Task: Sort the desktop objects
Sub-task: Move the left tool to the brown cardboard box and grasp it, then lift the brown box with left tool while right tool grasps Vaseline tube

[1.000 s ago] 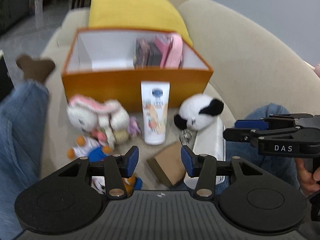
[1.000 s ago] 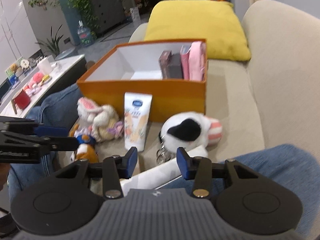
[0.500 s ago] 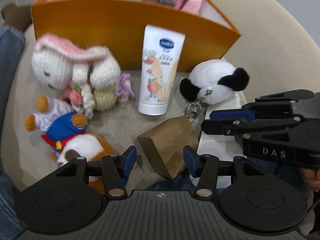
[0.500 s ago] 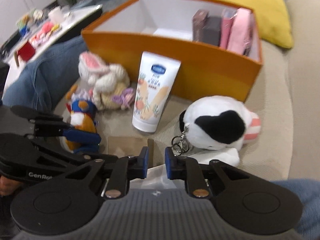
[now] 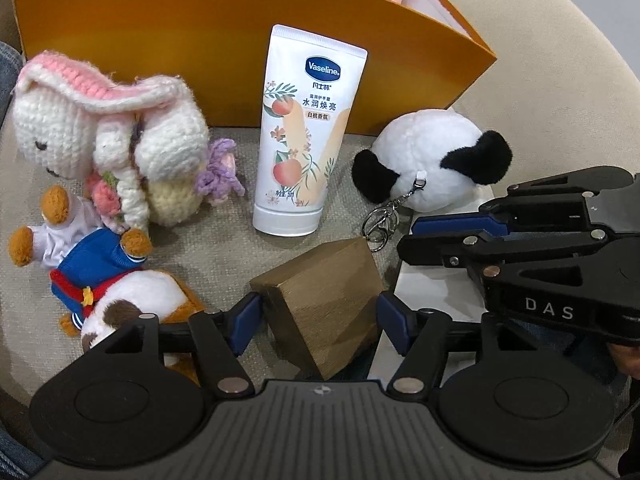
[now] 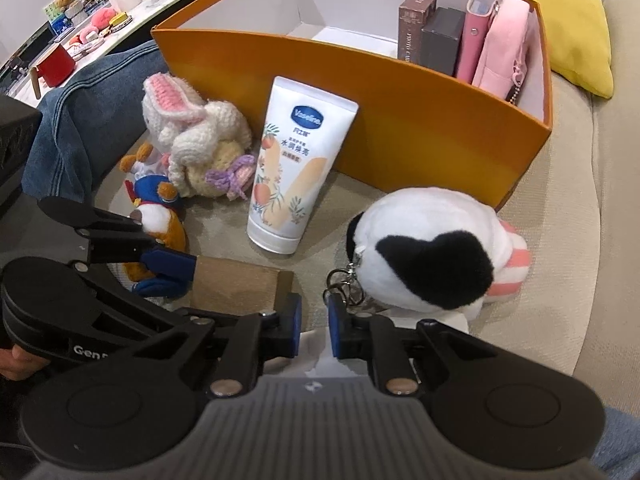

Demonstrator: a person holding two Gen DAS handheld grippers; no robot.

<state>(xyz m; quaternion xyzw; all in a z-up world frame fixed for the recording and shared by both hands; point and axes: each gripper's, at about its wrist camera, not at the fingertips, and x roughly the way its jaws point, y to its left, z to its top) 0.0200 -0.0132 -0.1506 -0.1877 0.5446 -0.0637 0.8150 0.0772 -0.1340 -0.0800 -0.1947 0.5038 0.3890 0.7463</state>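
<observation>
On the sofa cushion (image 5: 560, 80), at far left, lies a crocheted rabbit (image 5: 108, 148) with pink ears, and just below it a plush dog (image 5: 104, 284) in a blue and red sailor top. Behind both stands the orange box (image 5: 192, 32), its front wall facing the cameras; the right wrist view shows 2 dark cartons (image 6: 430, 36) and a pink pouch (image 6: 502, 44) upright at its right end.

The left gripper (image 5: 320, 316) is wide open, with the brown block (image 5: 328, 300) sitting between its 2 blue pads. The left pad (image 5: 246, 320) is at or very near the block's left face, and the right pad (image 5: 394, 320) stands just off its right edge; I cannot tell whether either one presses on it. The block rests tilted on the cushion, 1 corner toward the lotion tube (image 5: 304, 136), which stands cap down, leaning against the box.

To the right of the tube lies a panda plush (image 5: 428, 164), its keyring (image 5: 380, 224) trailing toward the block. The right gripper (image 6: 314, 330) is nearly closed, only a narrow gap left between its pads, and holds nothing. It hovers over a white sheet (image 5: 436, 288), beside the keyring and the block's right end.
</observation>
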